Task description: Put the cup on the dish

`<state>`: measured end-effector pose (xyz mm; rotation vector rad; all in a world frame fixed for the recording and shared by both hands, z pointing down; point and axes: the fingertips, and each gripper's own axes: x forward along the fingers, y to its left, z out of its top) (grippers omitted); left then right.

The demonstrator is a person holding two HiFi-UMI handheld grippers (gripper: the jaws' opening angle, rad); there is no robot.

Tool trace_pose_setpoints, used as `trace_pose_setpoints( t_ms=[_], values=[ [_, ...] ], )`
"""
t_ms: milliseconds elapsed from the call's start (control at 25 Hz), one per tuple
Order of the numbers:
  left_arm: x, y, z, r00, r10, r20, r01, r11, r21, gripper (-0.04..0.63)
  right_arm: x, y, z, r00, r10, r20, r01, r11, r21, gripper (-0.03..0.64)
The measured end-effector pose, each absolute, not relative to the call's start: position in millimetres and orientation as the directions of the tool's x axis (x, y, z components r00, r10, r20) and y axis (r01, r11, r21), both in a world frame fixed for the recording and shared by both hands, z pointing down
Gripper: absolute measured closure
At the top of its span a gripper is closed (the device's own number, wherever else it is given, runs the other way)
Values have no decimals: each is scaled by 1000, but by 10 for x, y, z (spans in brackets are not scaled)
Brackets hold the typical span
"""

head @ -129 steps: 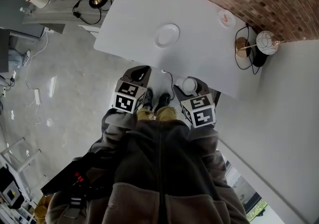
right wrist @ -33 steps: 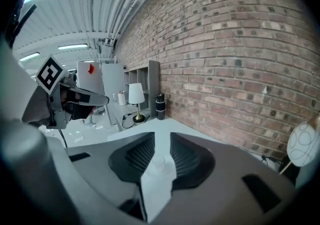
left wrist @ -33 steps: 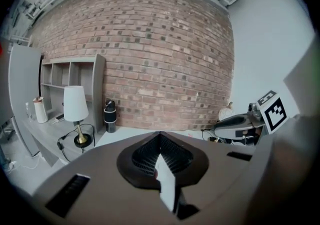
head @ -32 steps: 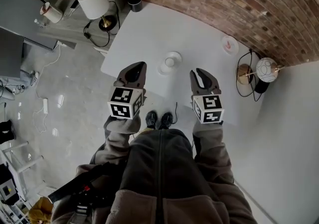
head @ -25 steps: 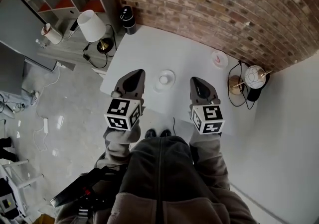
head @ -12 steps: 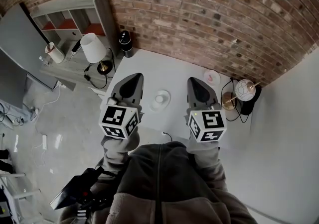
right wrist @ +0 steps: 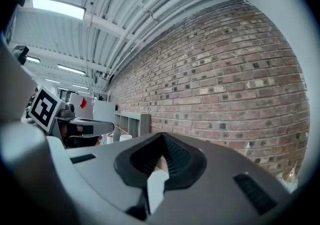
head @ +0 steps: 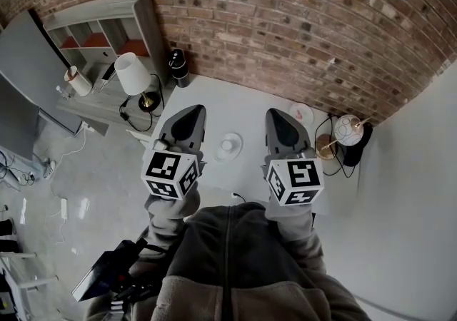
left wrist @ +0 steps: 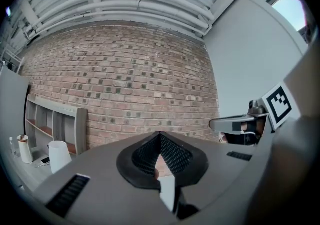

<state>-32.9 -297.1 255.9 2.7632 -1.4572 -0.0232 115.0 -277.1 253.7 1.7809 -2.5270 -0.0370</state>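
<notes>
My left gripper [head: 190, 114] and my right gripper [head: 277, 115] are both squeezed shut with nothing in them. They are up in the air, one to the left of the dish [head: 238, 140] and one to the right of it. Past them, the white cup [head: 228, 145] sits in the middle of the dish on the table [head: 235, 105], so I think the job is done and my next move only needs to stay clear of the dish.
</notes>
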Motion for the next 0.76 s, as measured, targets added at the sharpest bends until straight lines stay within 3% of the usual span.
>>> trace_pose_setpoints(
  t_ms=[760],
  values=[
    [-354,-2941,2676,576,-817,23,-818,-575,29,590,1013,-2697,2560,-369,-929,25,-927,370,56,615]
  ],
)
